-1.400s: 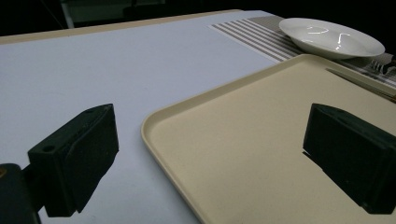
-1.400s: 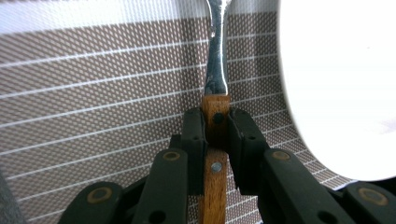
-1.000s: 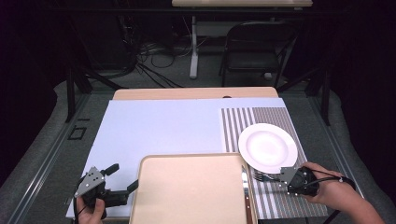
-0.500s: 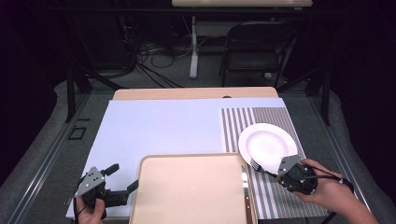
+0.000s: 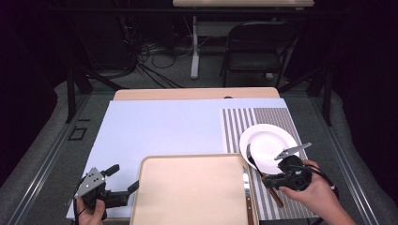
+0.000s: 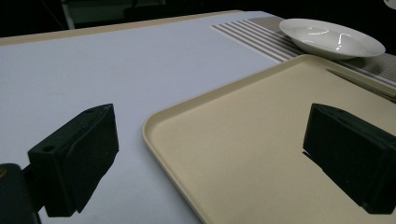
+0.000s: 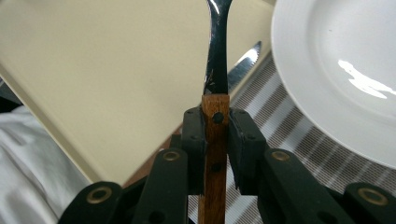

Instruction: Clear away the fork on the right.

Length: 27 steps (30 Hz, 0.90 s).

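fork up off the mat, clamped by its wooden handle

clenched tight on the fork (image 7: pixel 216 84) over on the right gripper (image 7: pixel 216 123) — pads pinching both sides of the wooden handle, metal neck poking up and away past the jaw tips. seen from the high view, held above the striped mat (image 5: pixel 281 122), just off the near rim of the white plate (image 5: pixel 268 146), tines end toward the plate's left edge. right hand (image 5: pixel 313 187) wrapped around the gripper body, cable trailing behind.

close by and in the way: the beige tray (image 5: pixel 187 187) just left of the grip, and a knife (image 5: pixel 246 187) lying along the tray's right edge, blade pointing away from the person, handle near the table's front. blade tip visible behind the fork in the right gripper view, between tray and plate — tight corridor there.

over on the left gripper (image 5: pixel 123 180), released — jaws standing wide, nothing between them, one out over the pale sheet (image 5: pixel 164 126), the other over the tray's near left corner. left hand (image 5: pixel 89 208) low at the table's front edge.

count: one fork, one knife, one plate, one tray, one striped mat, one pale sheet, two grippers. beyond the table, one folding chair (image 5: pixel 256 51) and a tangle of cables (image 5: pixel 155 58) on the floor.
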Tool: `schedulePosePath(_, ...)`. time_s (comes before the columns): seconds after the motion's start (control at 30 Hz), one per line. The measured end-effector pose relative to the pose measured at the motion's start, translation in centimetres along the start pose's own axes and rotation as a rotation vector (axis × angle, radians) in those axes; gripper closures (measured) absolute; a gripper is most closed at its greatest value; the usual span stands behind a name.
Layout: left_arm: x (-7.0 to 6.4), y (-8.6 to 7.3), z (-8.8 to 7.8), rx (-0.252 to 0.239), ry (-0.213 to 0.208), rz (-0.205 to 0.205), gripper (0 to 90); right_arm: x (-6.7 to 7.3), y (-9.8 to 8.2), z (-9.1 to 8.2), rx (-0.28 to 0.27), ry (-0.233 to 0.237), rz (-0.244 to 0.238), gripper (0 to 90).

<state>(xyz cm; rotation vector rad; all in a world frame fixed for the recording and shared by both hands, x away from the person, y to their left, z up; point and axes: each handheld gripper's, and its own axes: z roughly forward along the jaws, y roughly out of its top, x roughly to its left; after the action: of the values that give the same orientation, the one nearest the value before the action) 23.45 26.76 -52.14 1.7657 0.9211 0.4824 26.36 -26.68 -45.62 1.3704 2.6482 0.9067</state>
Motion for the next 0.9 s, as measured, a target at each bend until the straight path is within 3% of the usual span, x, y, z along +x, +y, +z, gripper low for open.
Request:
schedulePosePath(0.03,0.0,0.0,0.0,0.001,0.000,-0.001,3.4,0.3,0.2,0.0,0.039,0.006,-0.002,77.9)
schedulePosePath(0.07,0.0,0.0,0.0,0.001,0.000,0.000,3.4,0.6,0.2,0.4,0.004,0.024,0.005,77.9)
schedulePosePath(0.17,0.0,0.0,0.0,-0.001,0.000,0.001,3.4,1.2,0.5,1.3,-0.004,0.062,0.013,77.9)
schedulePosePath(0.2,0.0,0.0,0.0,-0.002,0.000,-0.001,3.4,1.4,0.6,1.9,-0.037,0.078,0.018,77.9)
schedulePosePath(0.23,0.0,0.0,-0.1,0.000,-0.001,0.002,3.4,1.6,0.8,1.9,0.012,0.077,0.005,77.8)
schedulePosePath(0.27,0.0,0.0,-0.1,-0.004,0.000,0.002,3.4,1.8,0.9,2.3,0.002,0.084,0.005,77.9)
schedulePosePath(0.3,0.1,0.0,-0.1,-0.006,0.001,0.001,3.4,2.1,0.8,3.0,-0.054,0.086,0.019,77.8)
schedulePosePath(0.43,0.1,0.0,-0.1,-0.004,-0.001,0.000,3.4,2.8,1.2,3.8,-0.013,0.088,0.016,77.8)
schedulePosePath(0.57,0.1,0.0,-0.1,-0.003,-0.001,0.003,3.4,3.6,1.4,4.7,-0.035,0.097,0.010,77.8)
schedulePosePath(0.6,0.0,0.0,-0.1,-0.006,-0.001,0.002,3.4,3.9,1.5,4.7,0.005,0.072,0.002,77.9)
schedulePosePath(0.77,0.1,0.0,-0.1,-0.011,-0.002,-0.005,3.4,4.6,1.8,6.2,0.011,0.092,-0.010,77.9)
schedulePosePath(0.9,0.1,0.0,-0.1,-0.008,-0.002,0.000,3.5,4.9,1.9,7.0,0.050,0.071,-0.015,77.8)
